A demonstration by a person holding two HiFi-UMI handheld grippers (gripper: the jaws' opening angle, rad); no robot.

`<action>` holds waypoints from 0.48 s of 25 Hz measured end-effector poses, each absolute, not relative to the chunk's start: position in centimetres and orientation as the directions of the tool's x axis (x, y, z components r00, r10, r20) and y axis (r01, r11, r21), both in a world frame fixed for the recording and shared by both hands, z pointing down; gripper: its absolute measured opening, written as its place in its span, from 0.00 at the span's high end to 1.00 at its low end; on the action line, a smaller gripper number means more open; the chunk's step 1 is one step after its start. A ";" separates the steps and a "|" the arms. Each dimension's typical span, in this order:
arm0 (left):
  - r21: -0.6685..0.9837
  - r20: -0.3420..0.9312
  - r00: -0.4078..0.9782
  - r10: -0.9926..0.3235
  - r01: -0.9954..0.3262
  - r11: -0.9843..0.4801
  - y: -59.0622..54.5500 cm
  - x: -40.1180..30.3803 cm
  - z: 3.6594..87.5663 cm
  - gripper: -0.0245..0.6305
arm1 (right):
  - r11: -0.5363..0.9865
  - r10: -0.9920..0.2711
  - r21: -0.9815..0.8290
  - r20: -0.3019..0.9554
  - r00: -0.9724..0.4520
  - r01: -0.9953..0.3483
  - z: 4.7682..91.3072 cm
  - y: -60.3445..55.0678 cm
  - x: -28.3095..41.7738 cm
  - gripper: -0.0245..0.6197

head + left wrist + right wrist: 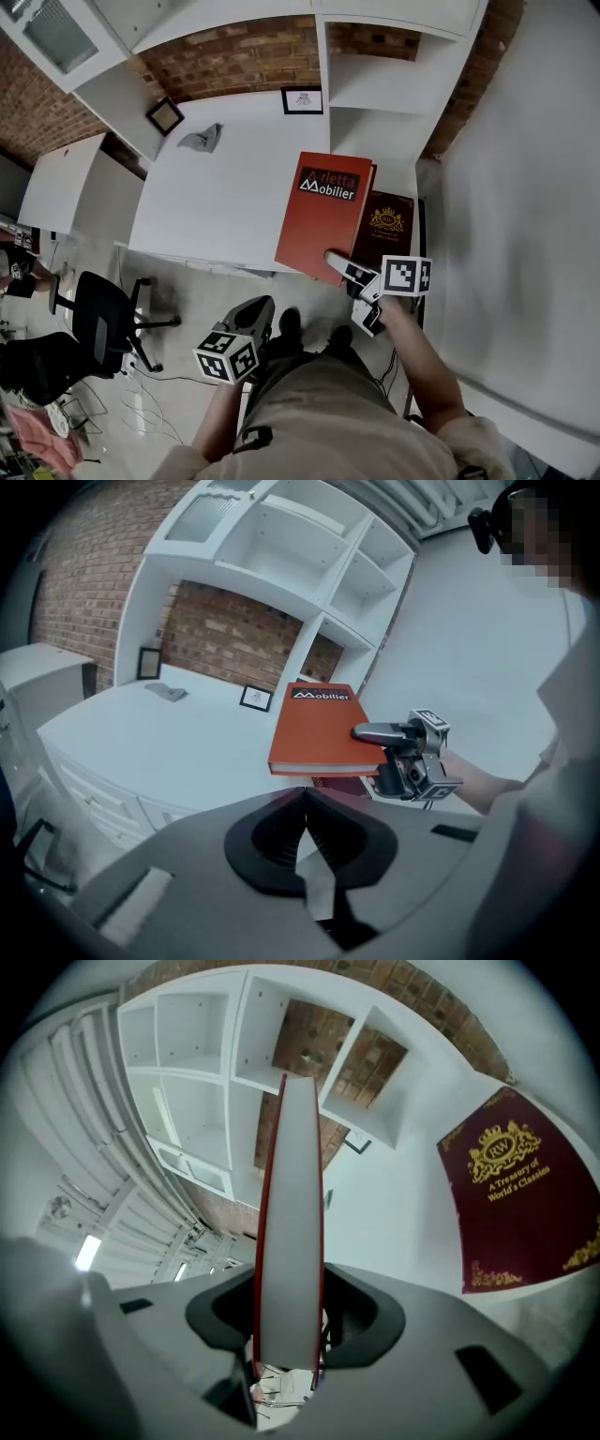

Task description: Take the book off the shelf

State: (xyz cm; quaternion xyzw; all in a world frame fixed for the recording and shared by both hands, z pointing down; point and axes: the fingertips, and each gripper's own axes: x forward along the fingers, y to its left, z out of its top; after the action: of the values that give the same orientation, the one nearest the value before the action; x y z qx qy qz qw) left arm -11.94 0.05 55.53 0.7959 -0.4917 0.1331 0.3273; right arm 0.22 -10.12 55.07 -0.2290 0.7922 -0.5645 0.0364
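A red hardcover book (pixel 323 216) with white lettering is held flat just above the white desk (pixel 216 197). My right gripper (pixel 345 272) is shut on its near edge, one finger on top of the cover. In the right gripper view the book's pale page edge (pixel 291 1222) stands clamped between the jaws of that gripper (pixel 289 1335). The left gripper view shows the red book (pixel 319 728) and the right gripper (pixel 375 738) from the side. My left gripper (pixel 262 309) hangs lower, off the desk's front edge. Its jaws (pixel 305 808) are shut on nothing.
A dark red book with gold print (pixel 384 225) lies on the desk beside the red one. White shelf cubbies (pixel 375 94) rise behind it. Two small picture frames (pixel 302 100) (pixel 165 115) and a grey cloth (pixel 202 139) are at the desk's back. A black office chair (pixel 103 314) is at the left.
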 end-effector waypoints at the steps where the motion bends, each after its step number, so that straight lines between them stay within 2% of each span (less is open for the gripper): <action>1: 0.397 0.532 0.494 -0.687 -0.863 -0.313 0.0 -12.0 55.8 0.96 | 0.240 -0.394 -0.914 0.218 -0.893 -0.328 55.8 -9.9 -0.4 0.71; 7: 0.428 0.493 0.548 -0.676 -0.829 -0.361 -2.3 -15.4 55.9 0.96 | 0.119 -0.357 -0.937 0.269 -0.895 -0.329 60.7 -10.9 -5.1 0.71; 12: 0.454 0.459 0.585 -0.669 -0.801 -0.390 -4.9 -19.9 56.1 0.96 | 0.036 -0.380 -0.921 0.346 -0.858 -0.388 64.4 -12.4 -6.9 0.71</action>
State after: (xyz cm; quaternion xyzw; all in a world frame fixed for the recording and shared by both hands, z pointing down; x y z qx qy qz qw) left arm -19.86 -4.90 56.10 0.8274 -0.4441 0.1009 0.3286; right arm -6.93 -12.43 64.39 -0.2668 0.7197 -0.6409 -0.0029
